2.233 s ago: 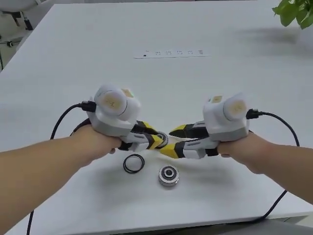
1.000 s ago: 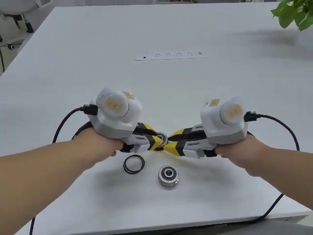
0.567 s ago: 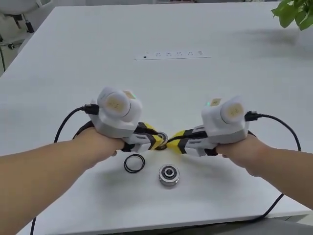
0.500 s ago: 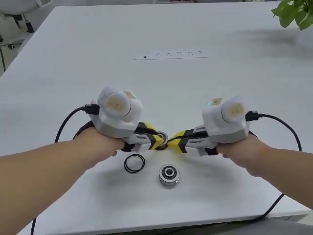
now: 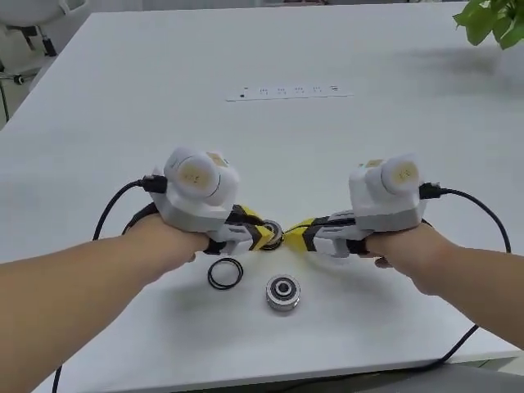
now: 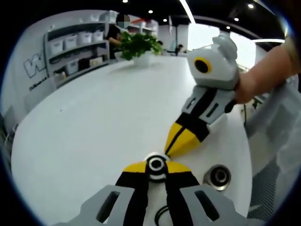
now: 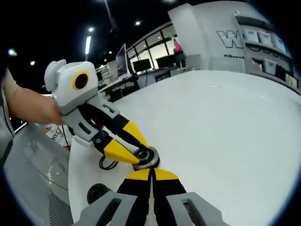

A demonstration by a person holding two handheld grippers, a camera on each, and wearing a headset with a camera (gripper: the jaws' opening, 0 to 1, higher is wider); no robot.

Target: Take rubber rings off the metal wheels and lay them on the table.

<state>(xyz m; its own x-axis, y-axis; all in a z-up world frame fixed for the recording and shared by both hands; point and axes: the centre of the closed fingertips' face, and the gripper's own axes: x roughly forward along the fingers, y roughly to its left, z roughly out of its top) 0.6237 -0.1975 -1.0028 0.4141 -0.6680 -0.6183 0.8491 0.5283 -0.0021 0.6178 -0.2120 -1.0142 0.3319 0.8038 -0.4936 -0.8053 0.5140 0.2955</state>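
Since the earlier frame my right tongs (image 7: 151,173) have clenched and closed in on the metal wheel (image 6: 156,165), mid-frame in the head view, clamped in my left tongs (image 5: 264,237). They seem to pinch its rubber ring (image 7: 151,163), though it's blurred. A crooked pull could twist the wheel loose onto the bench (image 5: 368,106).
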